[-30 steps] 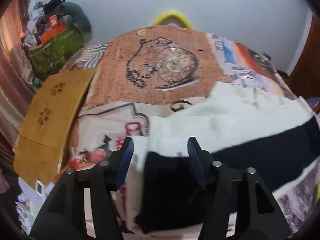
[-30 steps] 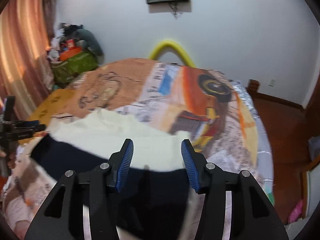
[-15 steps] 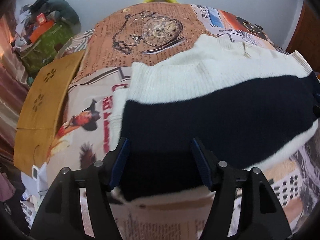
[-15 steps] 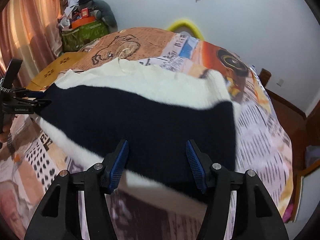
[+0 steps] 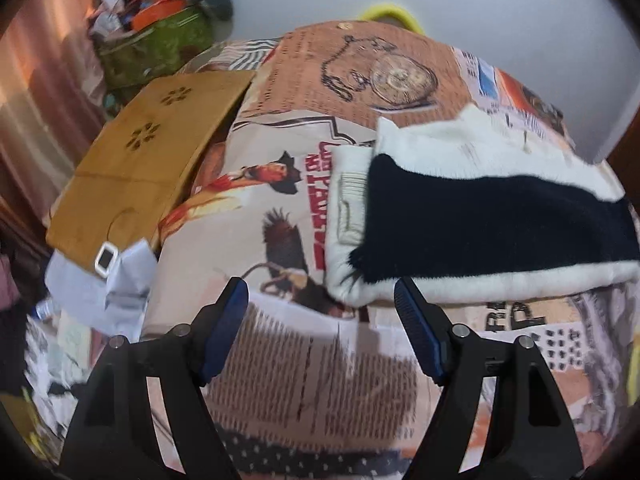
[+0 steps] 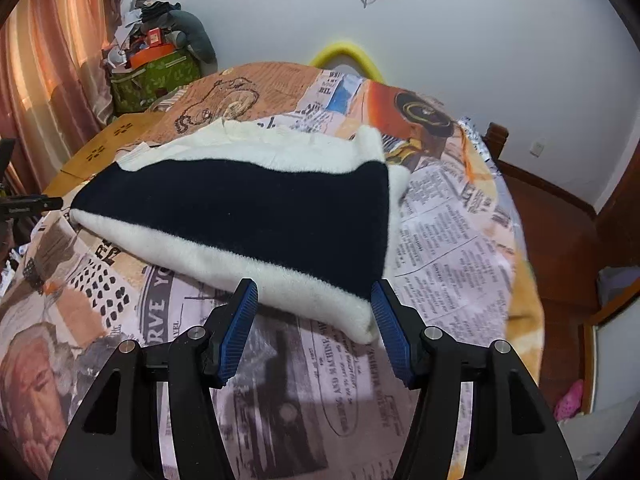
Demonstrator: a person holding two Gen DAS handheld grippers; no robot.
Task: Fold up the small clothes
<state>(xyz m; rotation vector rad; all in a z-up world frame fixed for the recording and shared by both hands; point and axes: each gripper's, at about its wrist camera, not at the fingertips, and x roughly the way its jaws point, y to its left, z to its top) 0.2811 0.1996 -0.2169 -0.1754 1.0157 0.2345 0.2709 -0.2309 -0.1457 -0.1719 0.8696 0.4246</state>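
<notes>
A folded white sweater with a wide dark navy band (image 5: 500, 220) lies flat on the printed bedspread (image 5: 304, 380). My left gripper (image 5: 320, 286) hangs just short of the sweater's left end; its jaws are opening and hold nothing. In the right wrist view the same sweater (image 6: 240, 208) spreads across the bed's middle. My right gripper (image 6: 314, 286) stands open at its near right corner. The white hem lies between the blue fingertips (image 6: 248, 300), and the pads do not press on it.
A wooden board (image 5: 148, 160) lies along the bed's left side, with crumpled white cloth (image 5: 112, 280) at its near end. A green bag piled with clutter (image 6: 154, 76) stands by the curtain. A yellow hoop (image 6: 344, 54) rises behind the bed. Wooden floor (image 6: 560, 220) lies to the right.
Both grippers held the sweater's fabric between their jaws earlier. They let it go, the folded sweater settled on the bed, and both drew back toward the near edge with wider jaws.
</notes>
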